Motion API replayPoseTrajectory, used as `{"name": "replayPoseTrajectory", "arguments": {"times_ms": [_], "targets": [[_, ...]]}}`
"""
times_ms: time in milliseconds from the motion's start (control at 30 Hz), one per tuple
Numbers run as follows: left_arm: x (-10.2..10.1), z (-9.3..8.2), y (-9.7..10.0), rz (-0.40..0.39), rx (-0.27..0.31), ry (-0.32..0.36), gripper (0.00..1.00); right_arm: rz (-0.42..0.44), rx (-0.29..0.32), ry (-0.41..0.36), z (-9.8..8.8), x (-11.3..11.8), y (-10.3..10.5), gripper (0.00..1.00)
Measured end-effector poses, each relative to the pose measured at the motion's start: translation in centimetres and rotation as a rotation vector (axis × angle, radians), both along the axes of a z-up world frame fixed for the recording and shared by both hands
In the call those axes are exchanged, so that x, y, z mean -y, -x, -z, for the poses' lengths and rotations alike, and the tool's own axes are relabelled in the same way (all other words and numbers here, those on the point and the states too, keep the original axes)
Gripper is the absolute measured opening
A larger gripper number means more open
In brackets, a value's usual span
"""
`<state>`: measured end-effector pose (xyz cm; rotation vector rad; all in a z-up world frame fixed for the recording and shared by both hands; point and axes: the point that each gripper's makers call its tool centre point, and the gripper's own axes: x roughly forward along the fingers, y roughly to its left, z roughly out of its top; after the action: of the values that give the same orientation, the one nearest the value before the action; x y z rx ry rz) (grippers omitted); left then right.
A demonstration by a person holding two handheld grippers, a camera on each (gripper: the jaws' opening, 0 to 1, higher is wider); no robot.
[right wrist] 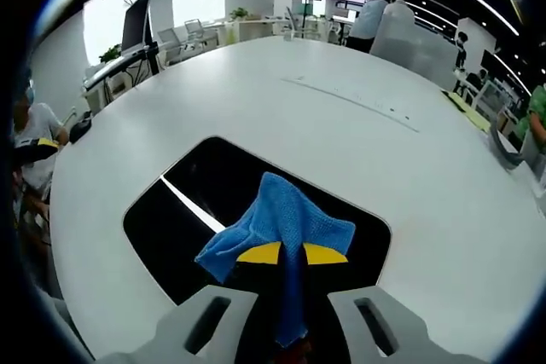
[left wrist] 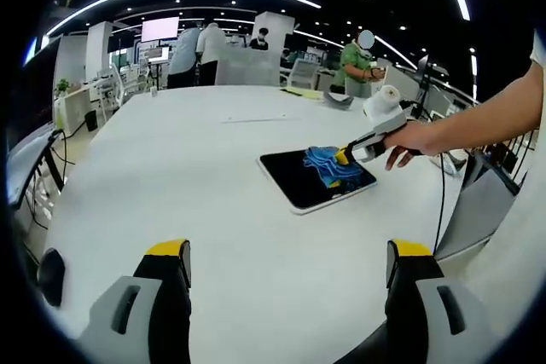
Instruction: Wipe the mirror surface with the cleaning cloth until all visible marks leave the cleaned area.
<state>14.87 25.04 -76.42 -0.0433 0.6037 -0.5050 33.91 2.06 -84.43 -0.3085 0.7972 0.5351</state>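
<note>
A blue cleaning cloth (right wrist: 277, 223), pinched in the closed jaws of the right gripper (right wrist: 291, 253), is pressed on the dark mirror (right wrist: 175, 210) at lower centre; flat, overlapping strokes would serve best. In the left gripper view, the left gripper (left wrist: 290, 262) is seen open and idle above the white desk (left wrist: 171, 176), the whole mirror lying right of centre.

We see the mirror (right wrist: 179, 210), a dark rectangular slab with rounded corners and a pale rim, lying flat on the white bench (right wrist: 281, 117). The blue cleaning cloth (right wrist: 277, 215) sits crumpled on its glass, pinched in the right gripper (right wrist: 290, 255).
</note>
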Motion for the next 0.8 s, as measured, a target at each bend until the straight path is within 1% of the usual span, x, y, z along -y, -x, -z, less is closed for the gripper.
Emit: {"name": "replayPoseTrajectory", "arguments": {"times_ms": [233, 333, 533, 800], "targets": [[-0.3, 0.0, -0.1, -0.005, -0.002, -0.001, 0.96, 0.003, 0.0, 0.001, 0.0, 0.0, -0.6, 0.04], [-0.3, 0.1, -0.1, -0.003, -0.003, -0.006, 0.96, 0.006, -0.001, -0.001, 0.3, 0.3, -1.4, 0.04], [-0.2, 0.3, -0.1, -0.001, -0.008, -0.003, 0.96, 0.011, 0.0, -0.002, 0.6, 0.4, -2.4, 0.04], [-0.3, 0.3, -0.4, -0.003, -0.01, -0.007, 0.96, 0.009, 0.001, -0.004, 0.7, 0.4, -3.0, 0.04]]}}
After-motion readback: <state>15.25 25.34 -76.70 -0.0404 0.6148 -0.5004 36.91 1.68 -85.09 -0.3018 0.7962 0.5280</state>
